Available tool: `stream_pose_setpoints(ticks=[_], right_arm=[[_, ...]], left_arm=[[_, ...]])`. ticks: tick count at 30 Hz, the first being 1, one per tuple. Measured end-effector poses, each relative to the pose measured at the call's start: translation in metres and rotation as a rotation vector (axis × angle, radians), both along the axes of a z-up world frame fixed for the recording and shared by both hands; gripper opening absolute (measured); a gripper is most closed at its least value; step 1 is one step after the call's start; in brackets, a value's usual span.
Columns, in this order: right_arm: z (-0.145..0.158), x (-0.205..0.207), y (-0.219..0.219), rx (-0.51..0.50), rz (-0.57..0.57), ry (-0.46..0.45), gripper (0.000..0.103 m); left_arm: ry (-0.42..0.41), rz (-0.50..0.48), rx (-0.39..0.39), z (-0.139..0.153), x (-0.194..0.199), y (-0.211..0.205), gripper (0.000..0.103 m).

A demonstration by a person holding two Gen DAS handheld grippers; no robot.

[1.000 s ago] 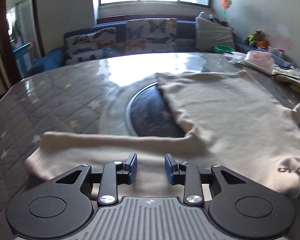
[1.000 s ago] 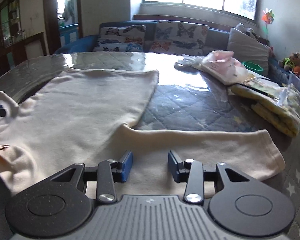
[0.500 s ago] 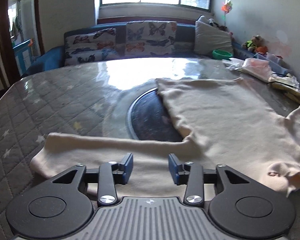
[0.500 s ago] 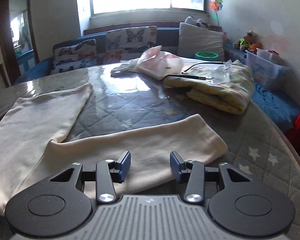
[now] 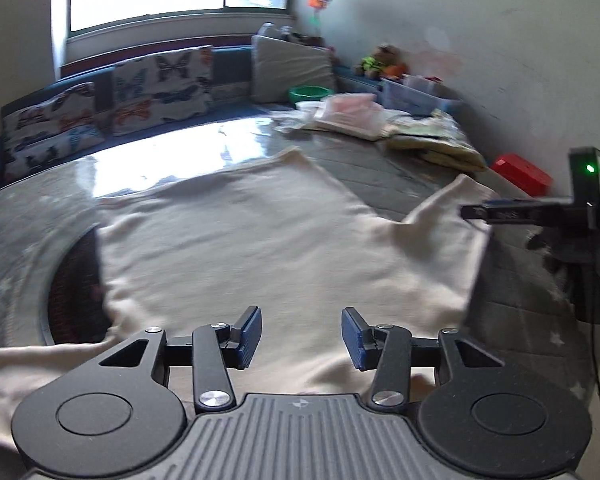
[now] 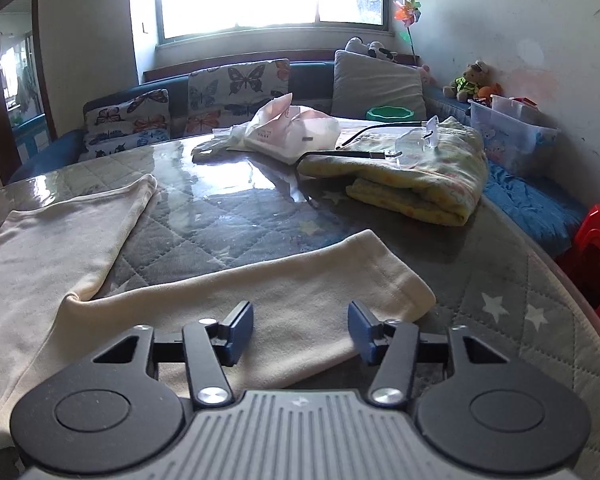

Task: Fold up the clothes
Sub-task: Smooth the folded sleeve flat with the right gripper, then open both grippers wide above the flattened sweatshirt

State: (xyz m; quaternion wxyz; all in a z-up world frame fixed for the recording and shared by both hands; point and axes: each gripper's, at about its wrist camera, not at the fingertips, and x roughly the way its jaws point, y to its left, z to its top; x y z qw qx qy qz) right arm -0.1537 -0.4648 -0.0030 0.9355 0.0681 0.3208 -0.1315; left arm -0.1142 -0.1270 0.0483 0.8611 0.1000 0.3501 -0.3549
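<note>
A soft cream shirt [image 5: 236, 240] lies spread flat on the glossy quilted table [image 6: 236, 216], one sleeve [image 6: 284, 300] stretched toward its edge. The left gripper [image 5: 301, 336] hangs over the shirt's body, jaws apart and empty; the right gripper [image 6: 301, 332] is opening over the sleeve, gripping nothing. Only the right view shows the folded yellow blanket [image 6: 420, 176] sharply — the left is blurred.

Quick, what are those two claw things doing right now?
Left gripper: open, holding nothing, above the cream shirt.
Right gripper: opening, empty, over the shirt's sleeve.
</note>
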Motion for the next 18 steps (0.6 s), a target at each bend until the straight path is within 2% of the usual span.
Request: stream_pose_setpoints(ticks=[3,10,13,16,18], right_arm=[[-0.002,0.000,0.002,-0.006,0.019,-0.002,0.070],[-0.004,0.003,0.004,-0.001,0.048,0.004,0.083],[-0.004,0.006,0.006,-0.007,0.056,0.012,0.087],[-0.005,0.008,0.008,-0.005,0.068,0.018,0.092],[-0.006,0.008,0.008,0.003,0.077,0.022,0.100]], left_arm=[[0.015,-0.033,0.010,-0.005,-0.006,-0.019,0.050],[0.041,-0.042,0.015,-0.008,-0.007,-0.036,0.056],[0.061,-0.041,0.026,-0.010,-0.006,-0.042,0.062],[0.074,-0.039,0.042,-0.014,-0.006,-0.049,0.064],[0.088,-0.035,0.049,-0.018,-0.006,-0.051,0.069]])
